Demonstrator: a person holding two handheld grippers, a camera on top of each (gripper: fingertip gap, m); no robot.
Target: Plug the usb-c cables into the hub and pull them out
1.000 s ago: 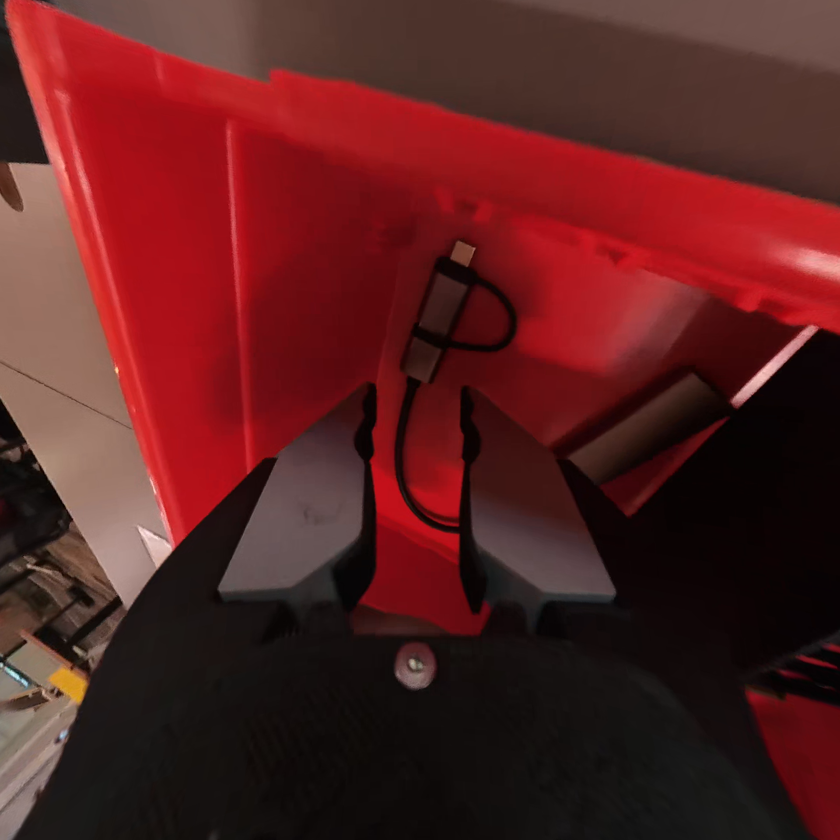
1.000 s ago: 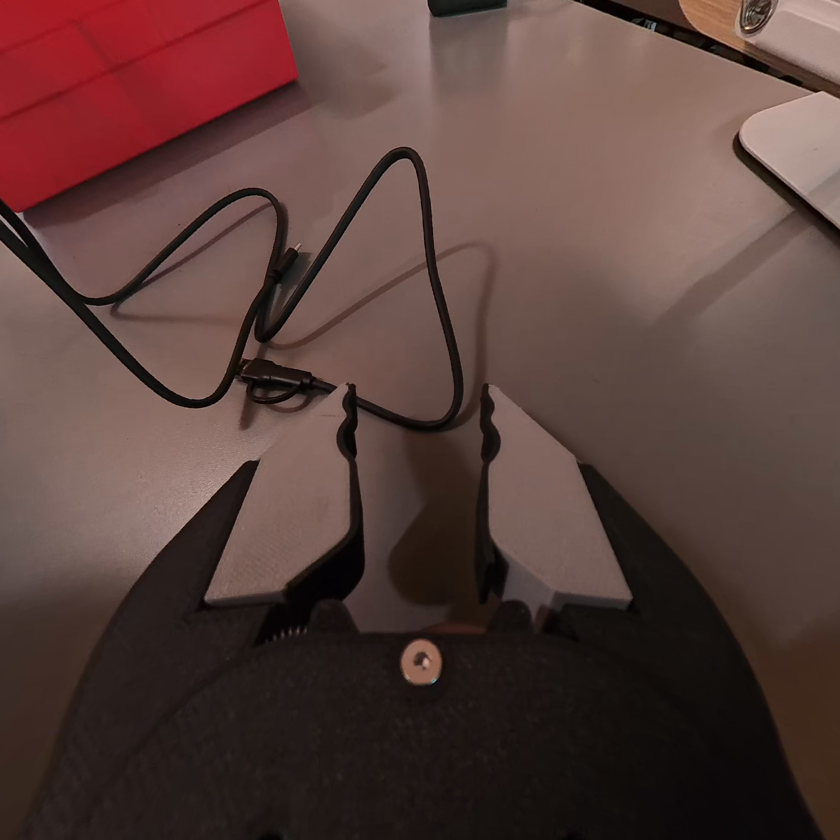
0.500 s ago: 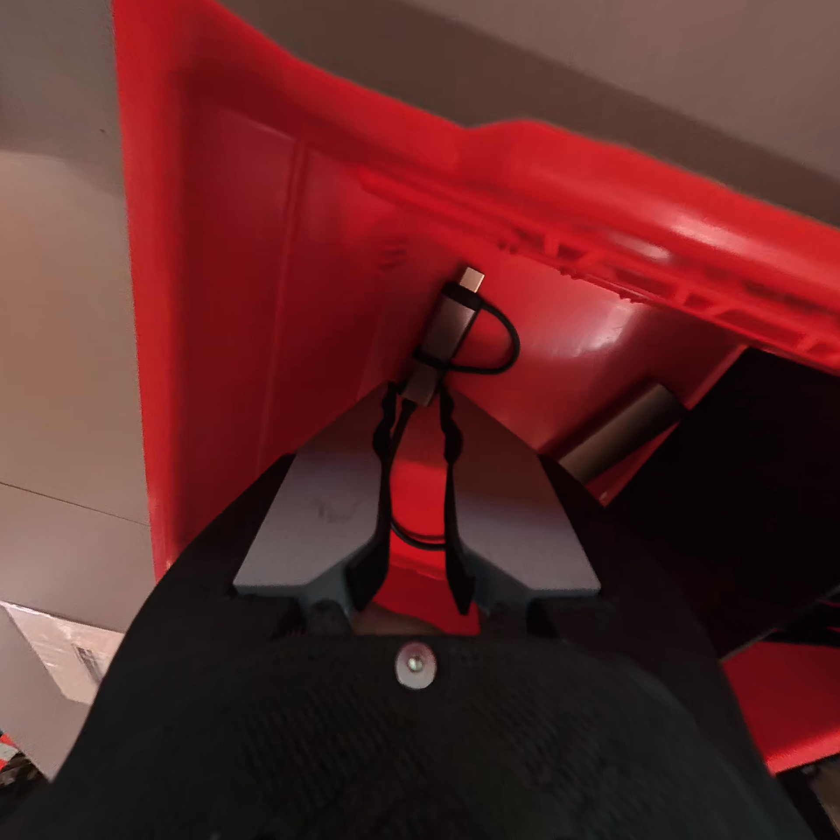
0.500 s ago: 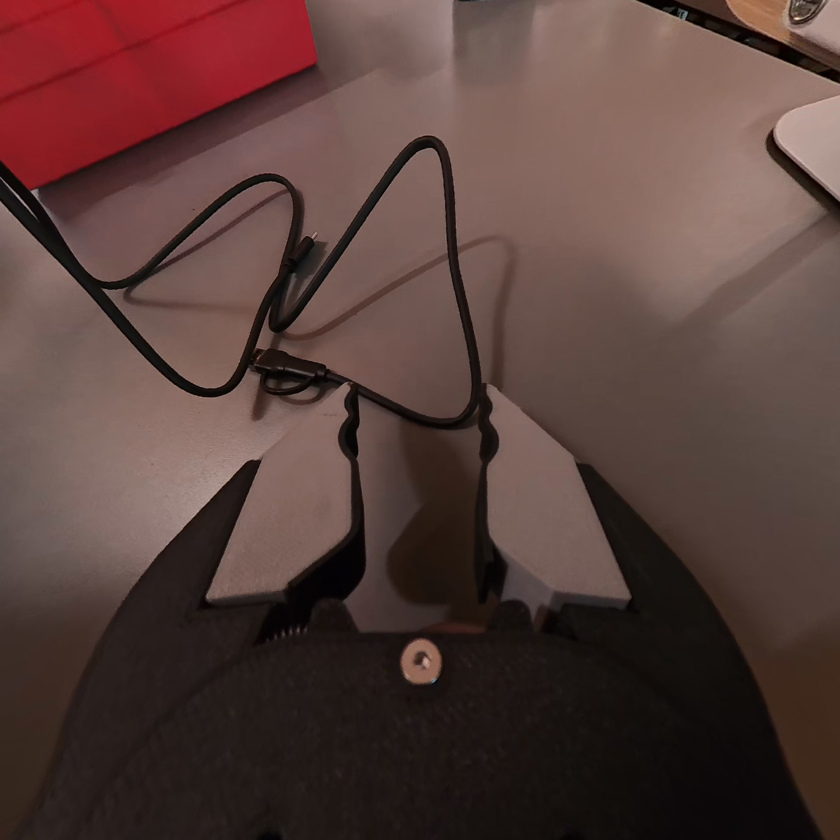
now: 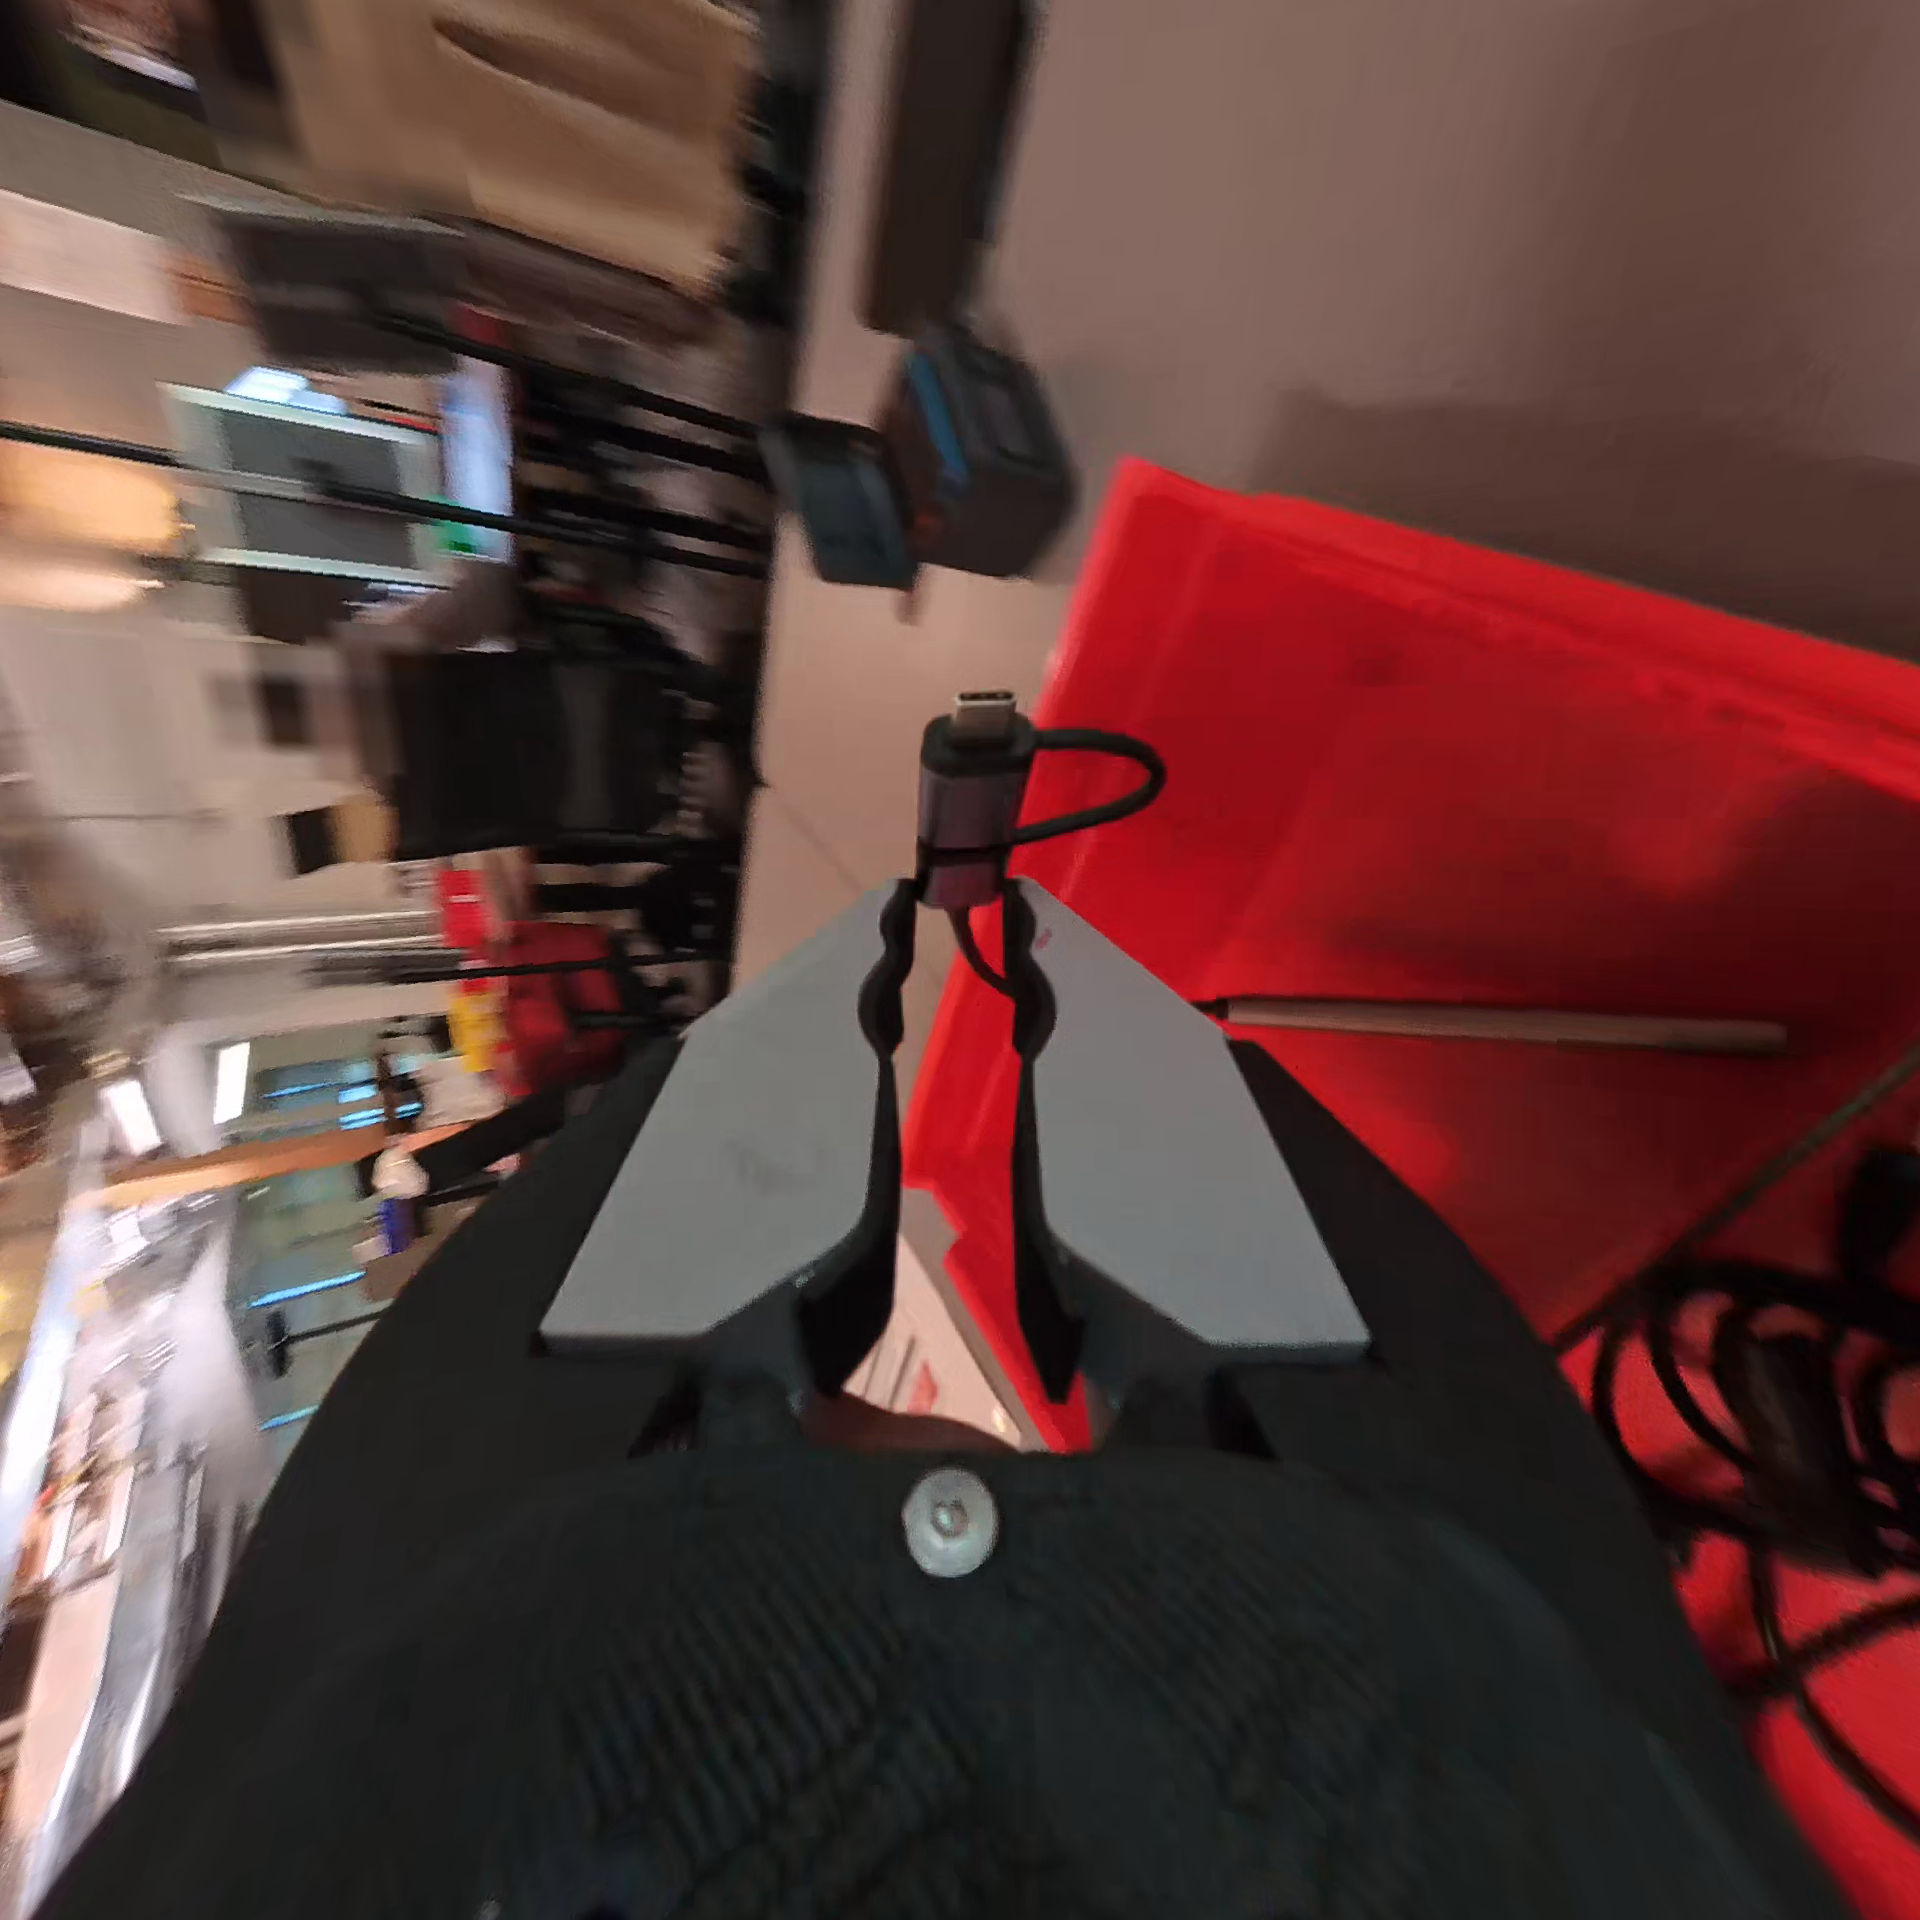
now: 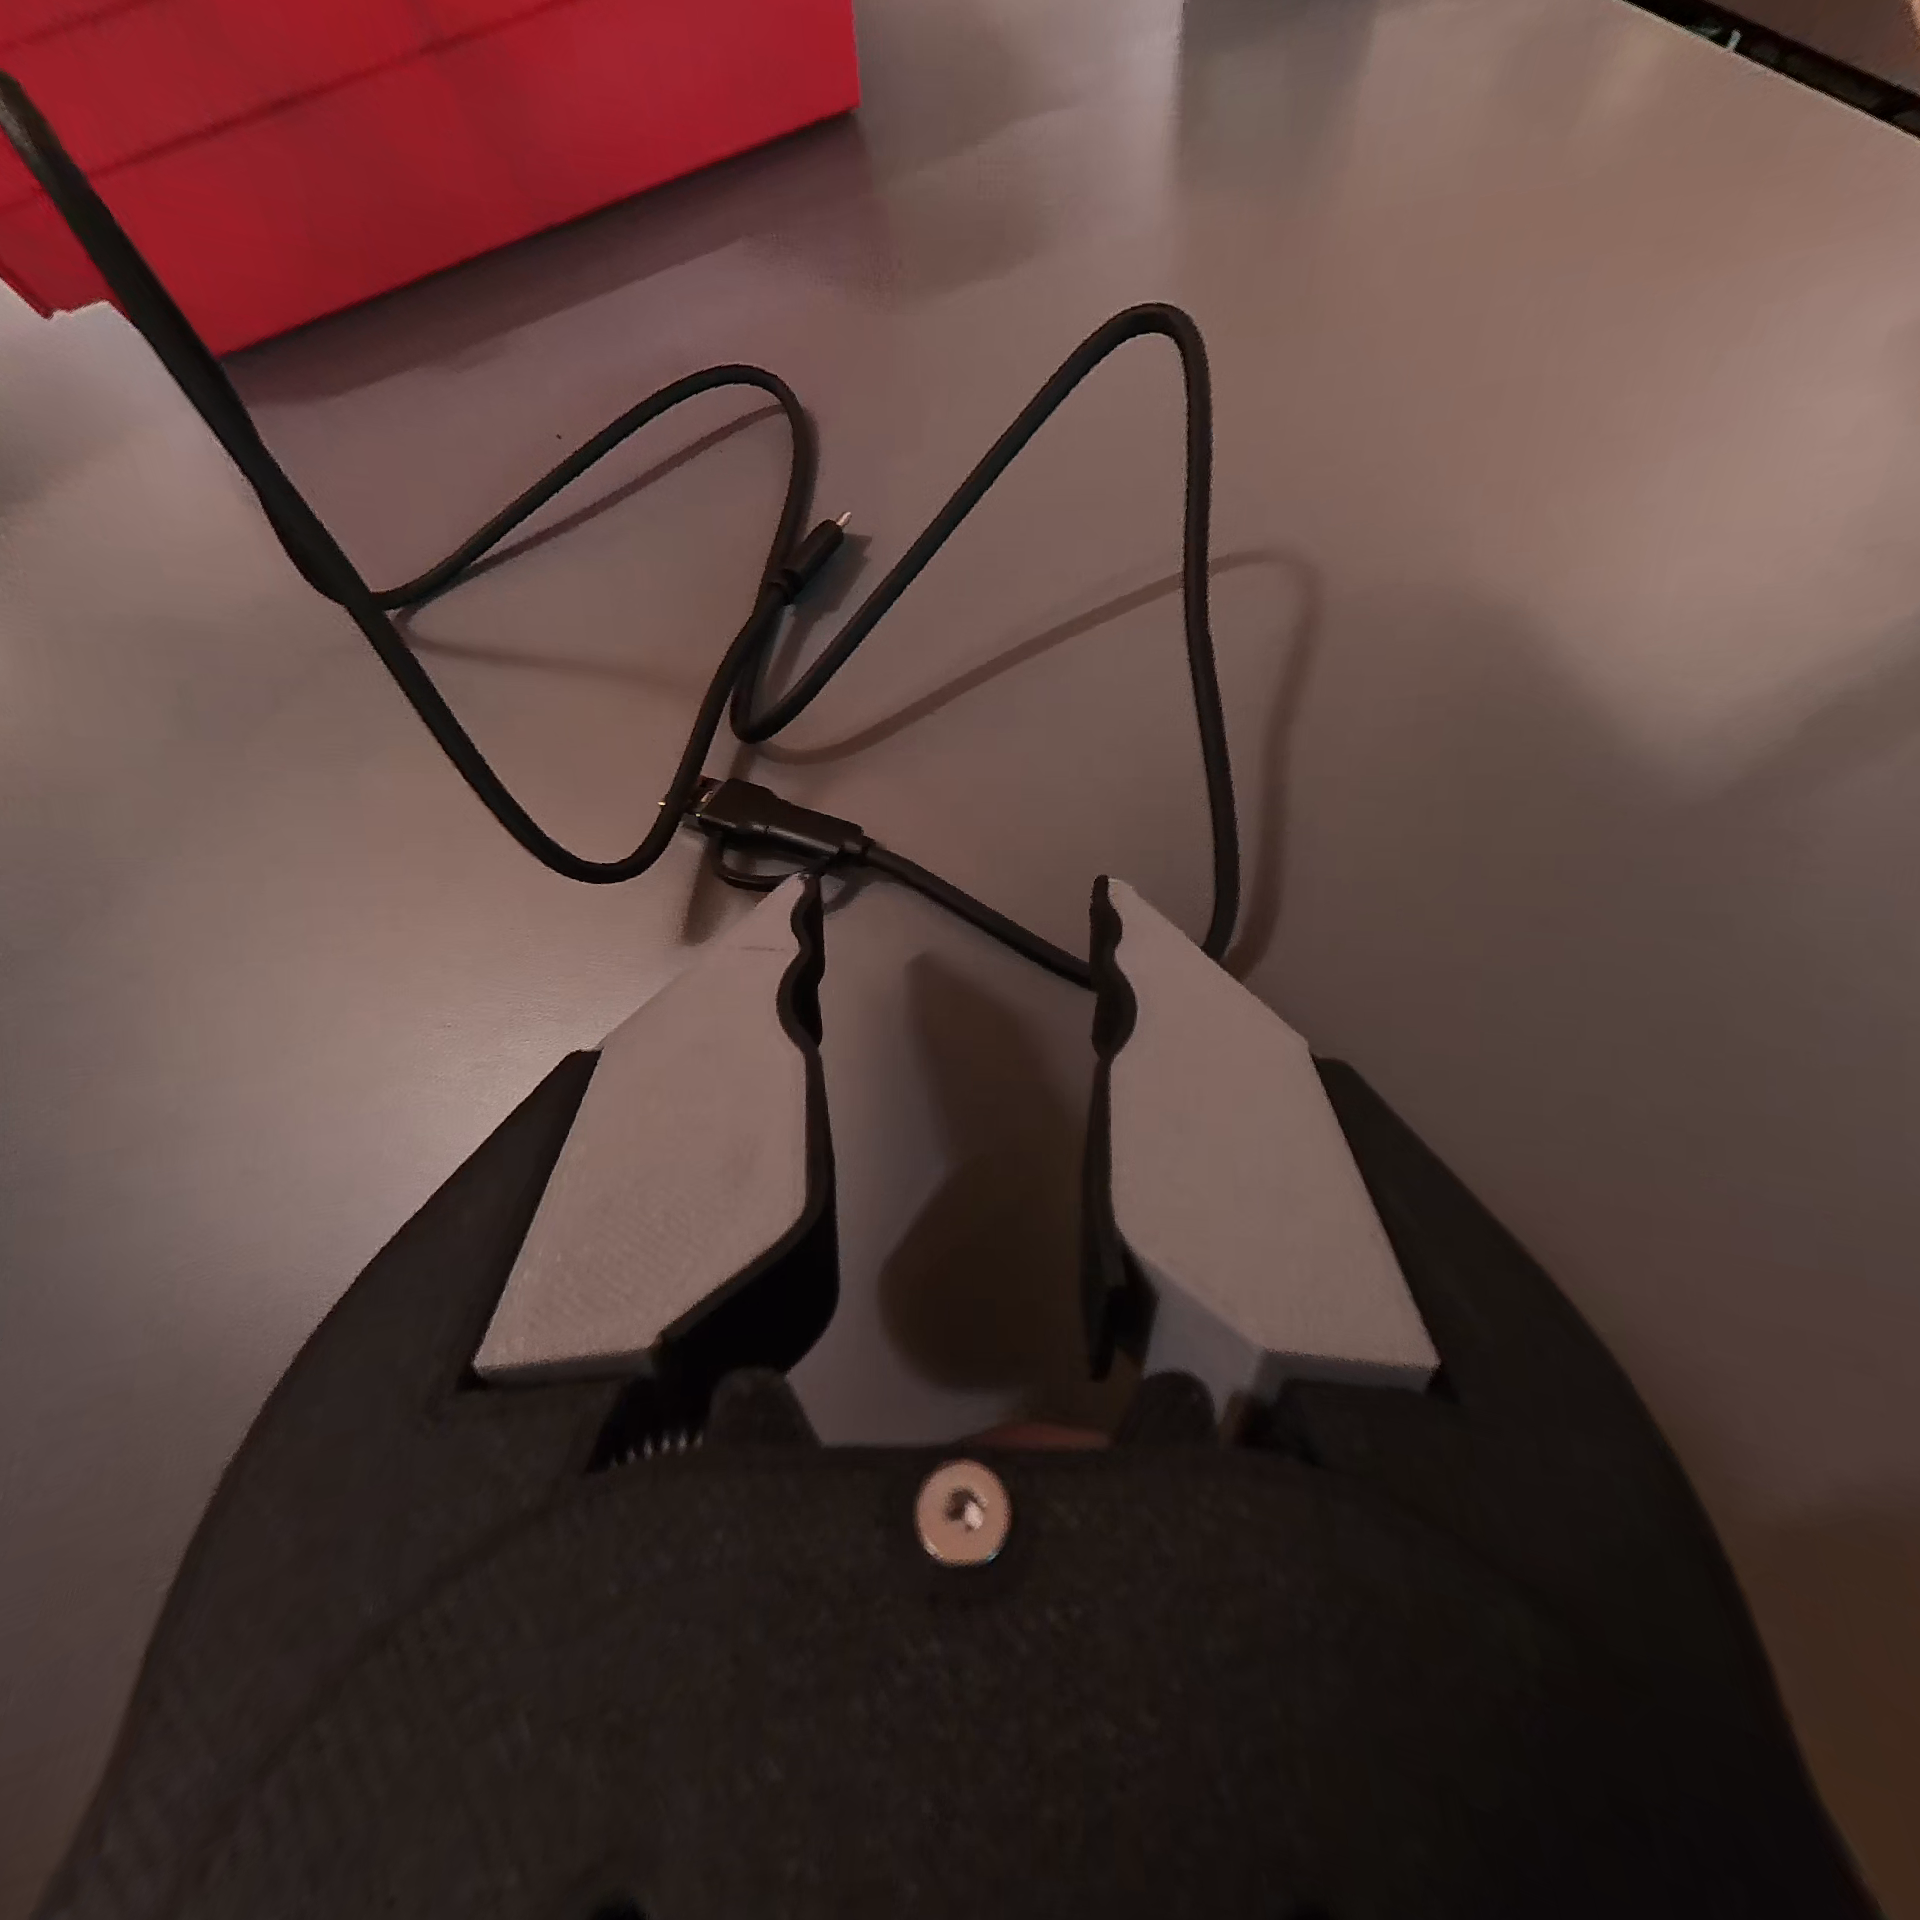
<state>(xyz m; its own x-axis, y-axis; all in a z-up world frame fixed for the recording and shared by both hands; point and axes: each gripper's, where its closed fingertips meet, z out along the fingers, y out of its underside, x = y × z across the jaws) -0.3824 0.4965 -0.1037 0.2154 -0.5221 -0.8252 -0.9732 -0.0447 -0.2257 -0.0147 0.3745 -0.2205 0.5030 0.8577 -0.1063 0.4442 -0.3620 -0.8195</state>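
My left gripper [image 5: 958, 902] is shut on a grey USB-C plug [image 5: 968, 808] with a black tether loop. The plug sticks out past the fingertips, its metal tip up, held in the air above a red bin [image 5: 1455, 831]. A grey hub [image 5: 1507, 1029] lies edge-on inside the bin. My right gripper [image 6: 954, 902] is open and empty, low over the grey table [image 6: 1507, 520]. A black cable [image 6: 1195, 582] lies looped on the table just ahead of it, with a black plug [image 6: 774, 821] by the left fingertip and a second small plug end [image 6: 826, 540] farther off.
The red bin also shows in the right wrist view [image 6: 416, 156] at the far left of the table. More coiled black cables [image 5: 1766, 1434] lie in the bin at the right. A dark box-shaped device [image 5: 935, 468] stands beyond the bin. The background is blurred. Left tips to right tips: about 40 cm.
My left gripper closed on the grey plug in the bin and lifted it out, swinging the view. My right gripper moved slightly forward toward the cable, still open.
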